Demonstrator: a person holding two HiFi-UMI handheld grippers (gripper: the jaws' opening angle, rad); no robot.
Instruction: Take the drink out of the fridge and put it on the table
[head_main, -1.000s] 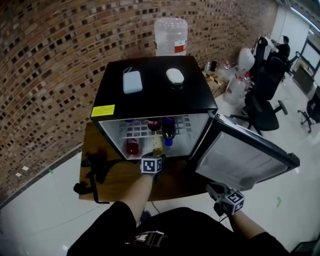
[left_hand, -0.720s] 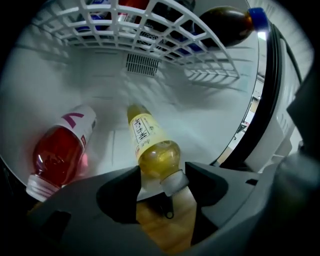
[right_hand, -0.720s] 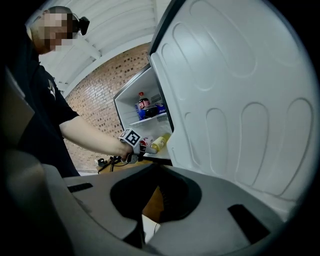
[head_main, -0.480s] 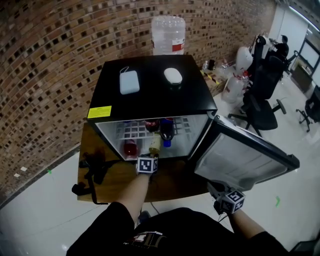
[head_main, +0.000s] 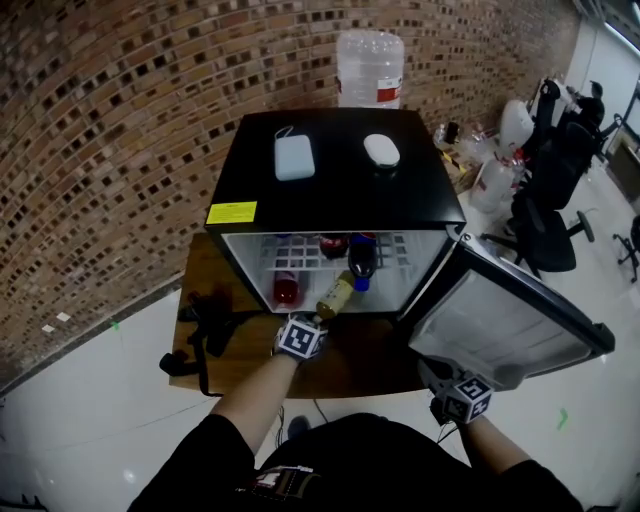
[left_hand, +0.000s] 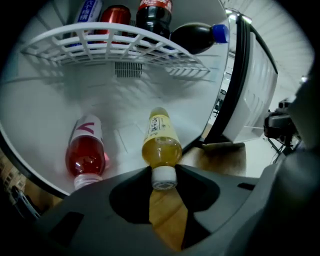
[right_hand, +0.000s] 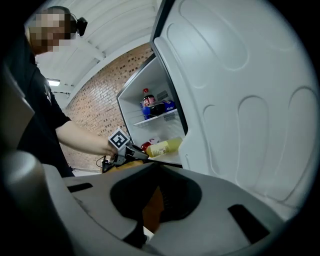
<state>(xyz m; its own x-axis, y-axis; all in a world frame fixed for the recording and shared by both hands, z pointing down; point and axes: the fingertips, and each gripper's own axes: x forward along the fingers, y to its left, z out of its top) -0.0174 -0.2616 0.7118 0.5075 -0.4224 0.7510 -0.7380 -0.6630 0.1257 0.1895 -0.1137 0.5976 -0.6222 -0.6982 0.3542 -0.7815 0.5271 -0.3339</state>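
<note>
Left tongs (left_hand: 164, 176) are clamped on the white ribbed cap of the yellow drink bottle (left_hand: 161, 140). It's clear plastic with a pale paper label and golden liquid inside. The bottle lies on its side on the smooth white floor of the mini fridge (head_main: 340, 190), body inside and neck poking out over the front lip toward the tongs. From the head view it sits at a slant, cap end nearest the tongs' marker cube.

Just beside it, on its left in the left gripper view, lies a red drink bottle (left_hand: 86, 155), also on its side, not touching. Above them is a white wire shelf (left_hand: 115, 45) holding dark cola bottles (left_hand: 154, 12) and a dark bottle with a blue cap (left_hand: 197, 37).

The fridge is glossy black on top and moulded white plastic inside. Its door (head_main: 500, 320) hangs wide open to the right, and it stands on a brown wood-grain desk (head_main: 215, 270).

Right tongs (right_hand: 157, 172) are down by the door's lower corner, clenched shut with nothing in them.
</note>
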